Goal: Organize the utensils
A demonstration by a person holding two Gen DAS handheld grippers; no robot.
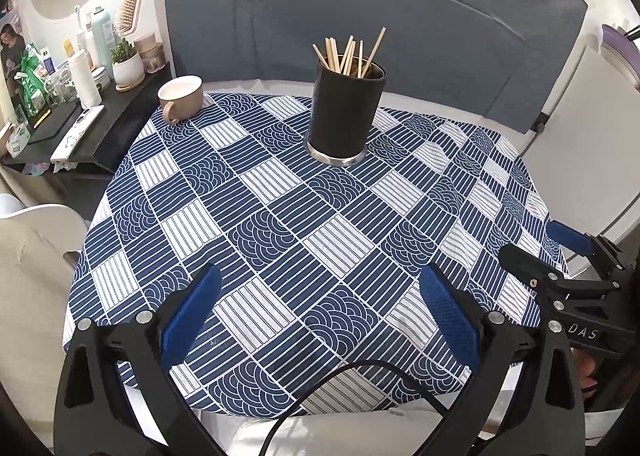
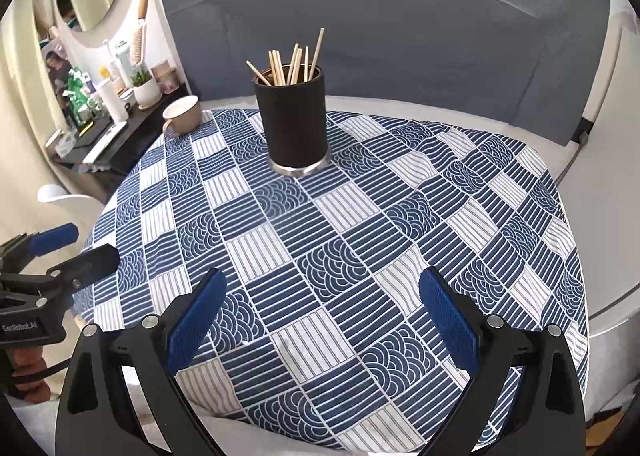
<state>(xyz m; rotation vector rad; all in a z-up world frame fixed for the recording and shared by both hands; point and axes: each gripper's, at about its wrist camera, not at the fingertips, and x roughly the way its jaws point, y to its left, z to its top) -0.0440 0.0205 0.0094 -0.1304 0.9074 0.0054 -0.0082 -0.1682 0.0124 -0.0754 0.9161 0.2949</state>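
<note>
From the left wrist view, the task looks finished or nearly so: all the chopsticks in sight stand bundled in the black holder at the far side of the worktop, a mug sits at the far left corner, and the left hand-held gripper hovers empty, fingers spread apart. From the right wrist view, no loose utensil lies on the cloth, the same holder keeps its chopsticks upright, and the right hand-held gripper is likewise wide apart, holding nothing.

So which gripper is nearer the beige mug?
Left. The left gripper hangs over the table's near-left part, on the beige mug's side; the right gripper sits further right, farther from it.
</note>
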